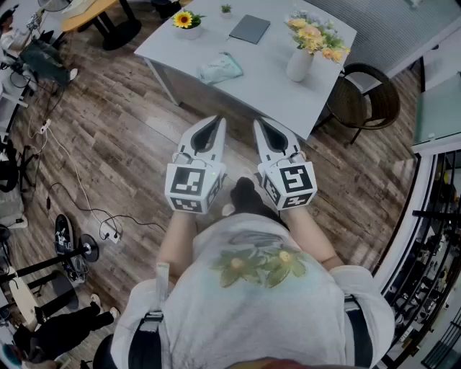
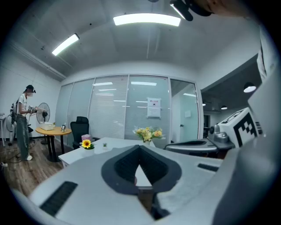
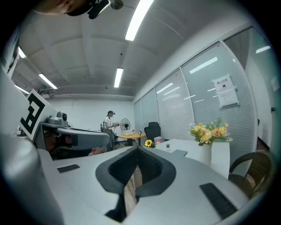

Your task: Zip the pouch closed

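Observation:
The pouch (image 1: pixel 221 68) is a pale teal fabric bag lying on the grey table (image 1: pixel 266 79), near its front edge. Both grippers hang side by side above the wooden floor, short of the table and apart from the pouch. My left gripper (image 1: pixel 217 122) is shut with nothing in it, its jaws meeting at a point (image 2: pixel 140 147). My right gripper (image 1: pixel 260 123) is also shut and empty (image 3: pixel 137 150). Neither gripper view shows the pouch; the jaws cover that part of the table.
On the table stand a sunflower pot (image 1: pixel 186 19), a small plant (image 1: pixel 226 9), a dark flat notebook (image 1: pixel 250 29) and a white vase of yellow flowers (image 1: pixel 301 60). A dark chair (image 1: pixel 362 101) sits at the table's right end. Another person (image 2: pixel 24 119) stands by a round table far left.

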The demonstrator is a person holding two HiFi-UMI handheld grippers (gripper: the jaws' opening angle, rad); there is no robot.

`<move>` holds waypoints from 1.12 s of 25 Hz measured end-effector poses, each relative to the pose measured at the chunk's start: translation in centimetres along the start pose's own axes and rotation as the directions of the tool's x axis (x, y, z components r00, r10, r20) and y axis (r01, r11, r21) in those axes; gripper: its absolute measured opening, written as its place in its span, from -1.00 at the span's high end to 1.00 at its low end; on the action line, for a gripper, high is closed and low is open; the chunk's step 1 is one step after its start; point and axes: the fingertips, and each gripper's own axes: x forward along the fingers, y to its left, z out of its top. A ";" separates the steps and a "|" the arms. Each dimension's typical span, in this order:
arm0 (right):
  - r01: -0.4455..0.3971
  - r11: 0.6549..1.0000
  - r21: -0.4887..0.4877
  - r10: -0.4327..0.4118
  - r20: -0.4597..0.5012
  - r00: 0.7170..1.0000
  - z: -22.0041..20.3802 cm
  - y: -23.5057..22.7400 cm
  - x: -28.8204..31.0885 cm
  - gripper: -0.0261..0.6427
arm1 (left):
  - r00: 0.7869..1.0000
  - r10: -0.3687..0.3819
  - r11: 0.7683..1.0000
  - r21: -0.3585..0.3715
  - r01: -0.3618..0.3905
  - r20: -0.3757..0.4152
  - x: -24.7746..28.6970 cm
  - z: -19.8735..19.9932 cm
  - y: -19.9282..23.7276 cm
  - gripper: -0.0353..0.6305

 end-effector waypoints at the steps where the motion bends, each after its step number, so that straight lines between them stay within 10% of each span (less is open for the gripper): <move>1: 0.001 1.000 0.004 -0.001 -0.001 1.000 0.0 -0.2 0.3 0.87 | 1.000 0.000 1.000 0.000 0.000 -0.002 0.3 0.0 0.2 0.88; 22: -0.071 0.997 0.010 0.071 -0.070 0.995 -0.8 -6.2 9.0 0.86 | 0.996 -0.069 0.997 -0.033 0.067 -0.053 9.8 0.1 4.7 0.88; 28: -0.116 0.993 -0.003 0.115 -0.092 0.989 -1.1 -8.2 11.2 0.50 | 0.991 -0.094 0.996 -0.001 0.094 -0.096 12.8 -0.1 5.9 0.57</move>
